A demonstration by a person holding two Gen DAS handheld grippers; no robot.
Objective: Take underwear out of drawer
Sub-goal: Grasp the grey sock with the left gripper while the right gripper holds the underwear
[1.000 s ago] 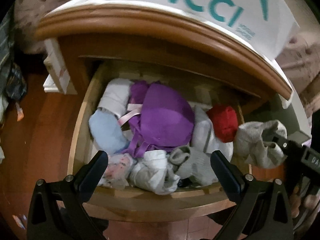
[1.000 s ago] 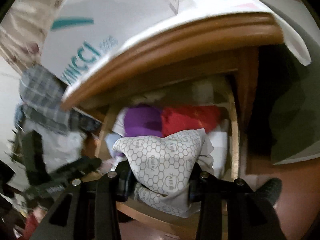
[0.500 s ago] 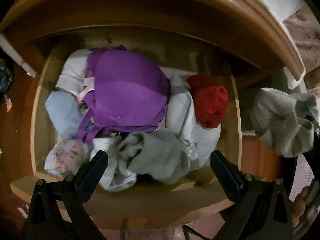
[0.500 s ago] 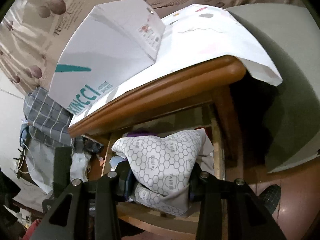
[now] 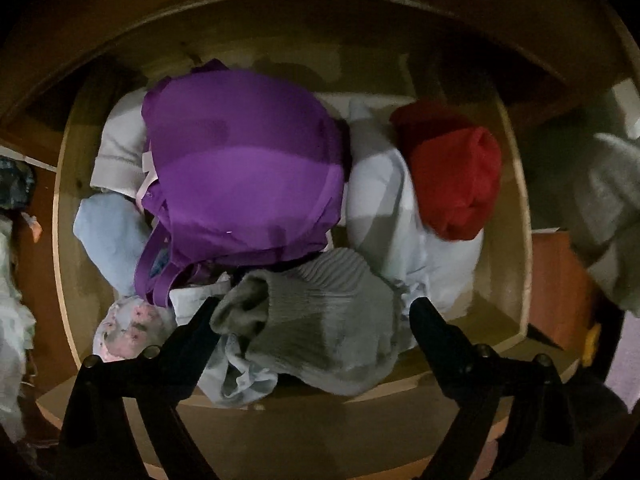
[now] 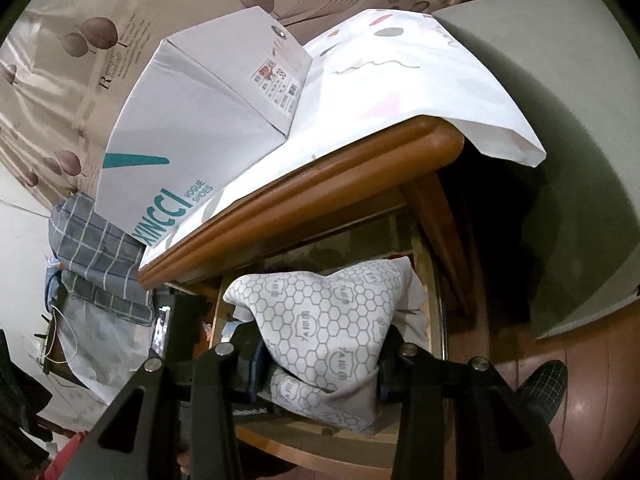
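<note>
A wooden counter (image 6: 304, 196) is shown draped with a white cloth (image 6: 404, 80), on which a white shoebox (image 6: 200, 120) printed "XINCCI VOGUE SHOES", with a label marked "38", is seen. Beneath it, the open drawer (image 5: 516, 208) is filled with clothing: a purple bra (image 5: 244, 168), a pale blue garment (image 5: 396, 216), a red roll (image 5: 456, 176) and a grey sock (image 5: 320, 320). The left gripper (image 5: 312, 320) is held spread, its fingers either side of the sock at the drawer's front. The underwear (image 6: 320, 332), white with a grey hexagon print and partly legible lettering, is pinched by the right gripper (image 6: 320, 364) above the drawer's front edge.
</note>
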